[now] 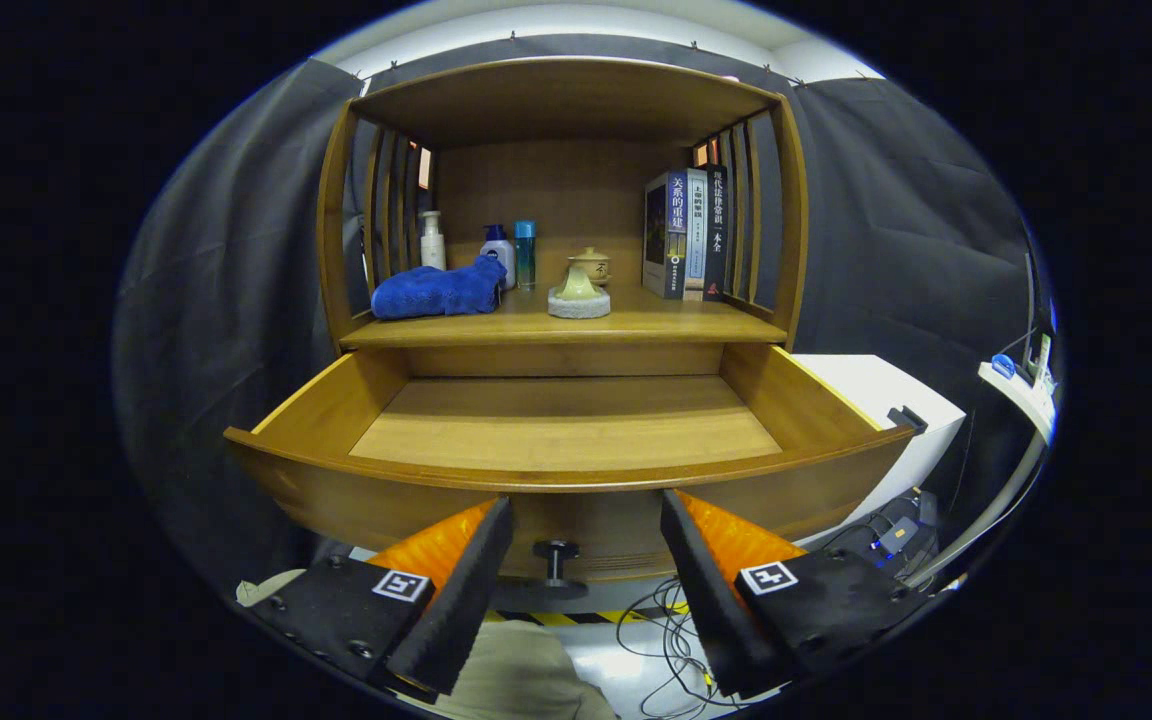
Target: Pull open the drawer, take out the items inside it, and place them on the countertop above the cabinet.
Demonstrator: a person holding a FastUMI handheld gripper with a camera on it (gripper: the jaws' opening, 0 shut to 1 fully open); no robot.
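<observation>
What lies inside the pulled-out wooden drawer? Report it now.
The pulled-out wooden drawer shows only its bare wooden floor; nothing lies on the visible part. Its rear strip runs under the countertop, hidden. The gripper is open, its fingers flanking the black knob.

Drawer [576,440] of warm brown wood stood pulled fully open, curved front just ahead of gripper [586,560], bare floor showing inside. Dark round knob [556,552] sat on drawer front, between spread fingers, untouched. On countertop [636,325] above lay crumpled blue cloth [439,290], beside it white pump bottle [432,240], white bottle with blue cap [499,248], teal bottle [525,253], and small lidded pot [591,265] behind pale ornament [579,292].
</observation>
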